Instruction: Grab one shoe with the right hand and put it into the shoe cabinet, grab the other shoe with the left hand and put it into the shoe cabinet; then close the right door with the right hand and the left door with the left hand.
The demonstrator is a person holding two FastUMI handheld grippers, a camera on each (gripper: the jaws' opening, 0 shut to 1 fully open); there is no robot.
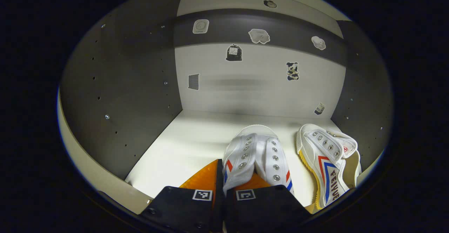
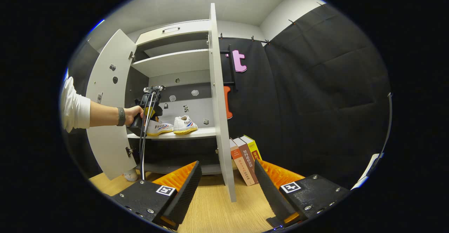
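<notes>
Clamped between the left gripper's fingers was the second shoe, its long axis running straight ahead from the jaws, toe toward the cabinet's back wall, sole low over the shelf. Just to its right the first shoe was lying, on its side. Spread wide and empty, the right gripper was held well back, facing the right door edge-on.

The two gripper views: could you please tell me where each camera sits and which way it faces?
Left gripper view: rides the left hand-held gripper inside the cabinet, facing its back wall; its fingers grip the left shoe, beside the right shoe.
Right gripper view: rides the open right hand-held gripper outside, low above the floor, facing the right door; a hand shows.
Shared: both shoes, cabinet.
</notes>
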